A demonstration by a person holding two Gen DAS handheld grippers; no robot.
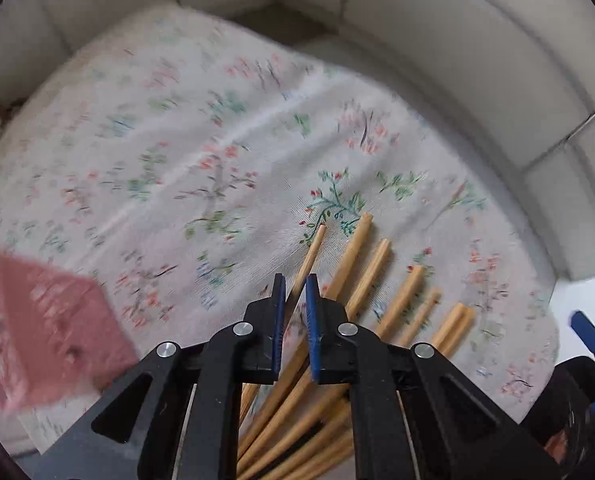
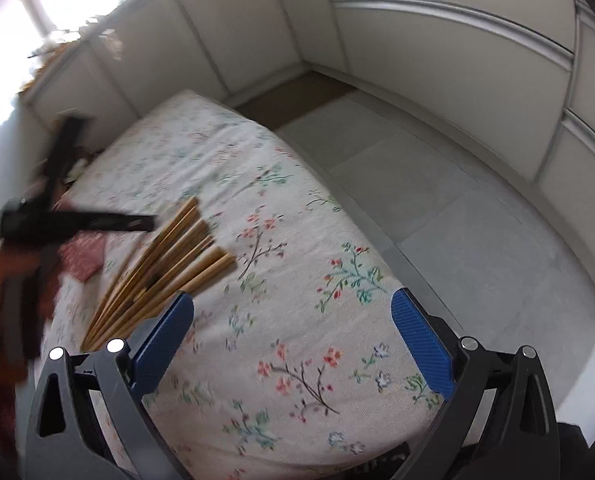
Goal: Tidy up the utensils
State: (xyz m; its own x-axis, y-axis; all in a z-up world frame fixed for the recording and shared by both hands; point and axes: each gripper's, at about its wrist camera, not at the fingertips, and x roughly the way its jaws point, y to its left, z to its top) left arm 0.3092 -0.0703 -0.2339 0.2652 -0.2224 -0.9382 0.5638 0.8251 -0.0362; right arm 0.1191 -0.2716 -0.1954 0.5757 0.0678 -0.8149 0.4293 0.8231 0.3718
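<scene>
While the left gripper (image 1: 295, 300) pinches one chopstick (image 1: 312, 254) at the fan's edge, the right gripper (image 2: 293, 344) hangs wide and empty over the floral cloth (image 2: 297, 264). The other chopsticks (image 2: 169, 264) lie splayed just beyond, so I judge the sorting barely begun.

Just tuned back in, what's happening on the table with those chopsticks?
A person is sorting a fan of wooden chopsticks on a floral tablecloth. The left gripper has its jaws nearly shut around a single chopstick at the edge of the fan. The right gripper hangs beside the pile, jaws wide and empty. A pink cloth lies nearby.
</scene>
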